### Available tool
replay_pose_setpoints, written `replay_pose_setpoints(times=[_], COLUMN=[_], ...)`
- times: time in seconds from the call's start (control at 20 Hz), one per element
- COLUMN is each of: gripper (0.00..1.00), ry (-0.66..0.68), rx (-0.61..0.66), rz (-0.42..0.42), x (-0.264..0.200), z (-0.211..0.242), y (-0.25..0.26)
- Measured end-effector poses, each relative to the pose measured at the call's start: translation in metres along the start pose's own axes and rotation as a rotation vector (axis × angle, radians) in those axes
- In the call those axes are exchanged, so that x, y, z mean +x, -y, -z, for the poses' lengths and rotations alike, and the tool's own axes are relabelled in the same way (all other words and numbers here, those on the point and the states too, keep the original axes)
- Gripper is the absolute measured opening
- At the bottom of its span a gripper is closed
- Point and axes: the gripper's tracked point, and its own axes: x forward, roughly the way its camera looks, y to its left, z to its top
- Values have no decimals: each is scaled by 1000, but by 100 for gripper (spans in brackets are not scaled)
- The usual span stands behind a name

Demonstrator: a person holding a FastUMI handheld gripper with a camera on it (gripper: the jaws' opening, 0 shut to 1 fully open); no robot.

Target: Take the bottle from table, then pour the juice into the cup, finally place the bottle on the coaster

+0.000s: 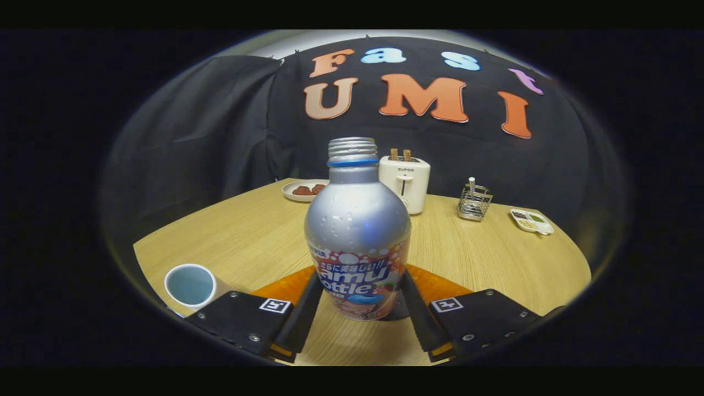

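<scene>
Bottle, uncapped, stands upright on the table between my tool's fingers, which press its lower sides. Beyond them lies the coaster; the cup sits left. Beaded wet metal could slip if I lift fast.

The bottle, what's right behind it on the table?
Behind the bottle, held between the tool fingers, an orange coaster shows on both sides, its middle covered. Farther back stands a white toaster, partly hidden by the bottle.
</scene>
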Motion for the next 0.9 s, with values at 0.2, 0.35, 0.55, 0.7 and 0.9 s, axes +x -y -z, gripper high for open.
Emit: replay_pose_setpoints(times=[0.2, 0.35, 0.55, 0.7, 0.9], gripper=[78, 78, 78, 78, 79], ry=[0, 3, 19, 29, 37], rx=[43, 70, 44, 35, 71], rz=[38, 70, 91, 93, 100], x=[13, 22, 23, 20, 19], z=[4, 11, 16, 17, 20], y=[12, 23, 27, 28, 30])
